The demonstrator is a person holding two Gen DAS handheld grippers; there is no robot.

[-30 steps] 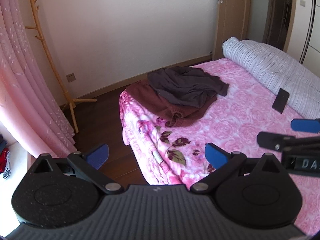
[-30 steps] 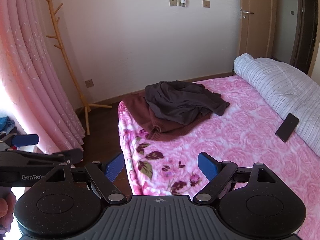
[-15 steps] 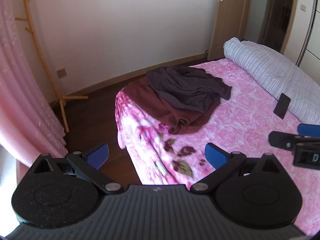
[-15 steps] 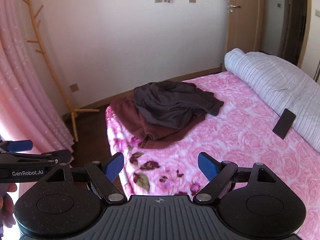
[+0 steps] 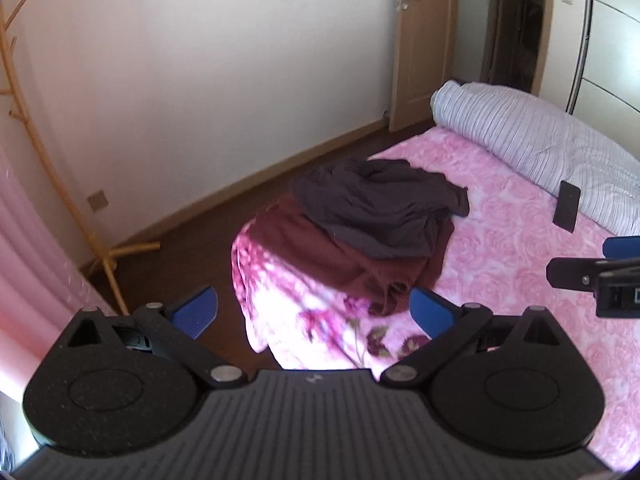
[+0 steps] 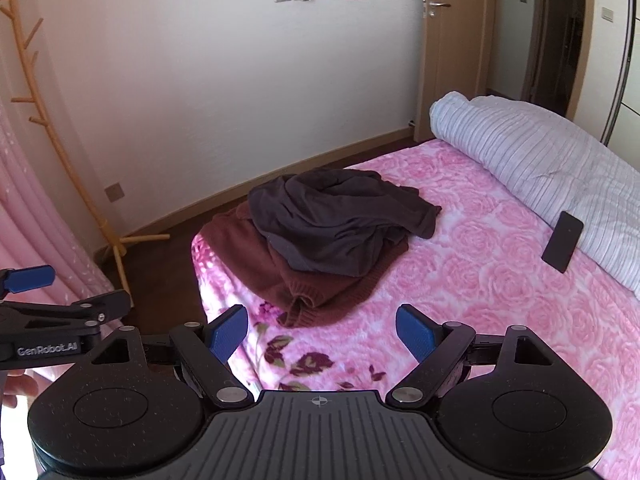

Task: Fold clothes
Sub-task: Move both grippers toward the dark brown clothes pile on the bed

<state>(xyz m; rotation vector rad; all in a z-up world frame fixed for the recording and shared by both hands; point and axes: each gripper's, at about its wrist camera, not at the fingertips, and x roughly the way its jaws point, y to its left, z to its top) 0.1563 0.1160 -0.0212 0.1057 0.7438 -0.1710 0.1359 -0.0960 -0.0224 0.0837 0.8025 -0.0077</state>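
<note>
A crumpled dark grey garment [image 5: 376, 204] [image 6: 336, 220] lies on top of a maroon knit garment [image 5: 320, 256] [image 6: 288, 280] near the corner of the pink floral bed [image 5: 520, 264] [image 6: 480, 280]. My left gripper [image 5: 312, 312] is open and empty, in the air short of the bed corner. My right gripper [image 6: 320, 332] is open and empty, above the bed edge just short of the maroon garment. Each gripper shows at the edge of the other's view.
A black phone [image 5: 566, 206] [image 6: 562, 240] leans against a rolled striped duvet [image 5: 540, 144] [image 6: 540, 152] at the far side. A wooden coat stand [image 5: 48, 160] [image 6: 68, 168] and pink curtain [image 6: 36, 208] are on the left. Dark floor lies beside the bed; a door [image 6: 452, 48] is behind.
Both grippers have moved forward toward the bed and the clothes pile, which now looks larger and nearer. Both stay open and empty.
</note>
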